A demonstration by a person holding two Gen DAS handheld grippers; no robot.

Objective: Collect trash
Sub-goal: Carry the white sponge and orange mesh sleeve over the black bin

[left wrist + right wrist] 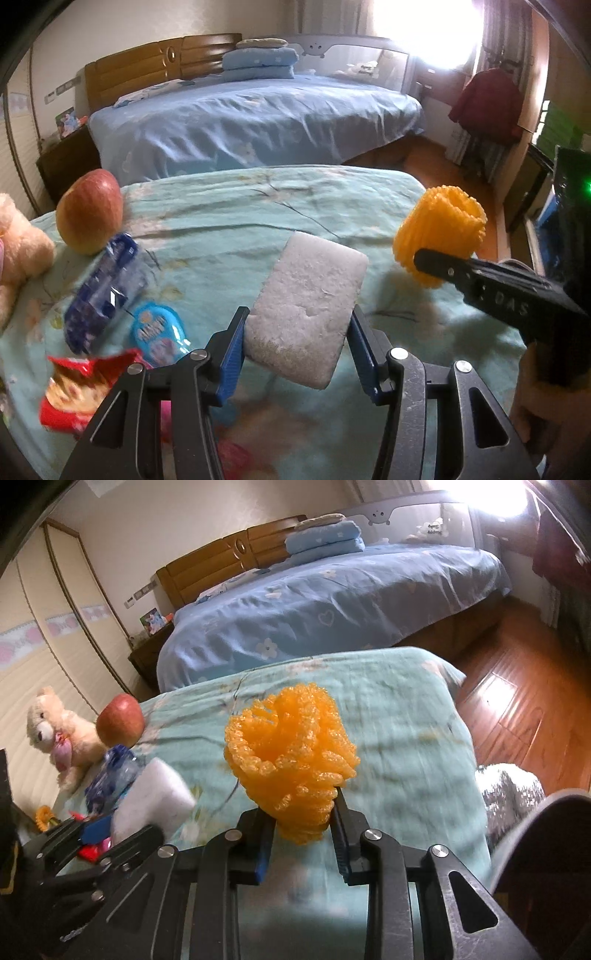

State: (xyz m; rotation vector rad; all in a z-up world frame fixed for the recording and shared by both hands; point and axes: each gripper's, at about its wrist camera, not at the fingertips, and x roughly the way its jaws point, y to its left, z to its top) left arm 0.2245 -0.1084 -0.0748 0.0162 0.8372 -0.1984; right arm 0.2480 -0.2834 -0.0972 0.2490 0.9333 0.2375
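Jaws of the left gripper (297, 341) clamp a white foam block (306, 314) (lifted above the teal bedspread (332, 199)); right gripper (301, 834) pinches an orange foam net (291, 753)

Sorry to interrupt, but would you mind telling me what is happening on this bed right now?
A person is collecting trash with two handheld grippers. The left gripper is clamped on a white foam block, and the right gripper is clamped on an orange foam fruit net. A red snack wrapper and a crumpled blue plastic bag lie on the teal bedspread.
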